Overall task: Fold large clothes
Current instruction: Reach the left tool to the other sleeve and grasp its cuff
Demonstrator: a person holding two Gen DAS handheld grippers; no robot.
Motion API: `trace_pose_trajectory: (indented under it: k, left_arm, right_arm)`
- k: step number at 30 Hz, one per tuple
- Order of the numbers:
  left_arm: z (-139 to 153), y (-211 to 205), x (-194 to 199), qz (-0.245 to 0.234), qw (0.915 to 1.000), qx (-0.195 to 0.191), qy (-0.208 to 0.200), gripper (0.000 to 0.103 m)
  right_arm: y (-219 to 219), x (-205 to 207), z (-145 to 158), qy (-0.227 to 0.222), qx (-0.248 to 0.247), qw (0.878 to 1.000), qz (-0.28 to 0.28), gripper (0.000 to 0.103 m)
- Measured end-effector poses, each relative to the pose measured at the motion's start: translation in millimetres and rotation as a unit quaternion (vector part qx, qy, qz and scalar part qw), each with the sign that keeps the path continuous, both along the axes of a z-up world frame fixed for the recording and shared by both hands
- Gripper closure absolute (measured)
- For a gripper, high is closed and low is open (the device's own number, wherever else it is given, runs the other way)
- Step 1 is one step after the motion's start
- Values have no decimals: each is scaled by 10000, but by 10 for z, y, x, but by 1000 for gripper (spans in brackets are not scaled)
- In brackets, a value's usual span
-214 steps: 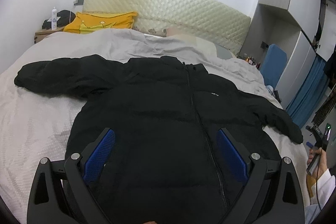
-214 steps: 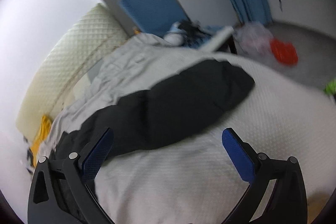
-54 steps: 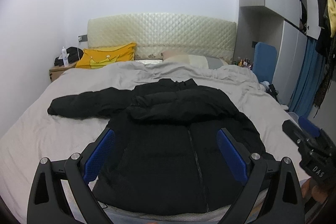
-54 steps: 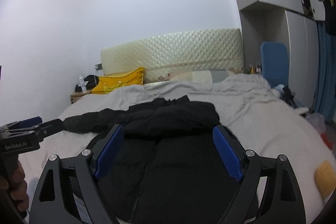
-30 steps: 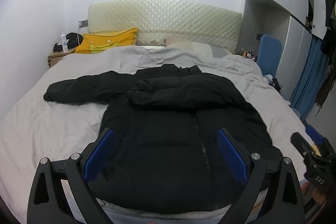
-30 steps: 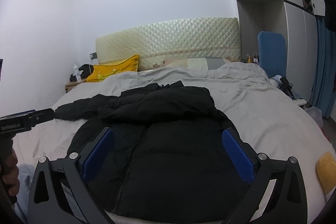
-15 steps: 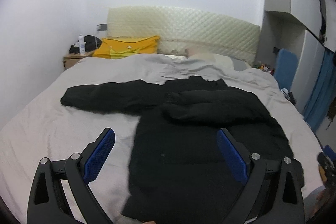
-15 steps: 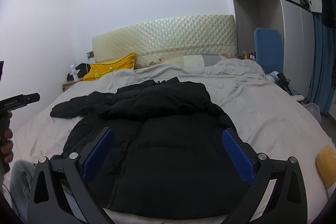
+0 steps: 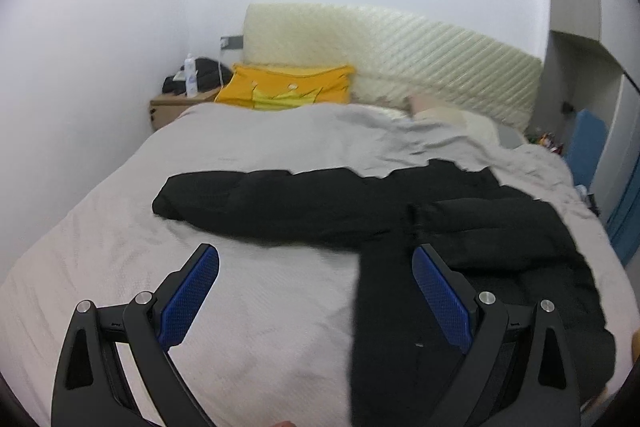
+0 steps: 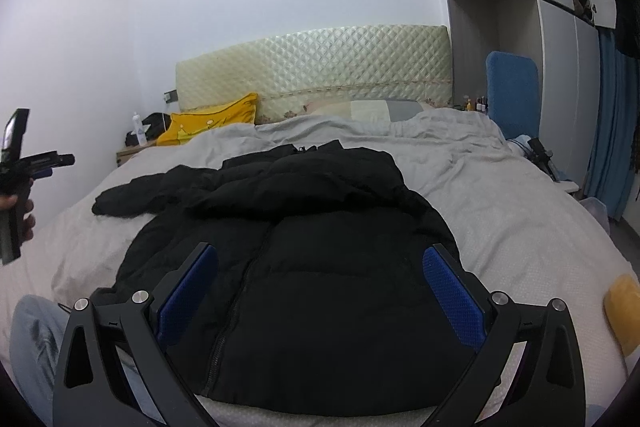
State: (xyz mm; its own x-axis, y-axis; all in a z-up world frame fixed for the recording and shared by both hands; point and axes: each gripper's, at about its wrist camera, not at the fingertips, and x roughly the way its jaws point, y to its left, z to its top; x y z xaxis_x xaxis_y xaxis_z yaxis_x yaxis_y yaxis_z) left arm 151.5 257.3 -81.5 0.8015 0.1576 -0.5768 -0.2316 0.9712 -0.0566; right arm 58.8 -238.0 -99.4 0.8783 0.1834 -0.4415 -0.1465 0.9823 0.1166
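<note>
A black puffer jacket [image 10: 320, 247] lies front up on the grey bed [image 10: 520, 227], zipper closed. Its right sleeve is folded across the chest. Its left sleeve [image 9: 256, 199] stretches out flat to the left. In the left wrist view the jacket body [image 9: 460, 267] sits to the right. My left gripper [image 9: 316, 291] is open and empty above the sheet, just below the outstretched sleeve; it also shows at the left edge of the right wrist view [image 10: 24, 163]. My right gripper [image 10: 320, 291] is open and empty above the jacket's lower half.
A yellow pillow [image 9: 288, 89] and a cream quilted headboard [image 9: 400, 51] stand at the far end. A nightstand [image 9: 176, 107] with a bottle is at the far left. A blue chair [image 10: 512, 91], wardrobe and blue curtain [image 10: 612, 131] line the right side.
My left gripper has swung left, from over the jacket's body to the bare sheet below the outstretched sleeve. My right gripper has held over the hem. Both stay open.
</note>
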Motion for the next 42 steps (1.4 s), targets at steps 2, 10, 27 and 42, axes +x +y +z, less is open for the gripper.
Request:
trace_pose_trajectory:
  k: [2, 10, 27, 42]
  left_arm:
    - [-135, 156, 163, -59, 9998, -140, 158, 5]
    - [-739, 879, 785, -148, 9950, -889, 438, 5]
    - [-2206, 2820, 1678, 978, 9247, -3678, 27, 7]
    - [-2574, 3587, 2323, 1479, 8823, -4344, -1049, 33]
  right_arm:
    - [34, -14, -18, 6, -23, 10000, -39, 0]
    - [100, 40, -31, 64, -44, 9991, -406, 0]
    - [487, 658, -159, 710, -276, 9936, -835, 0]
    - [744, 977, -314, 856, -553, 9895, -1028, 0]
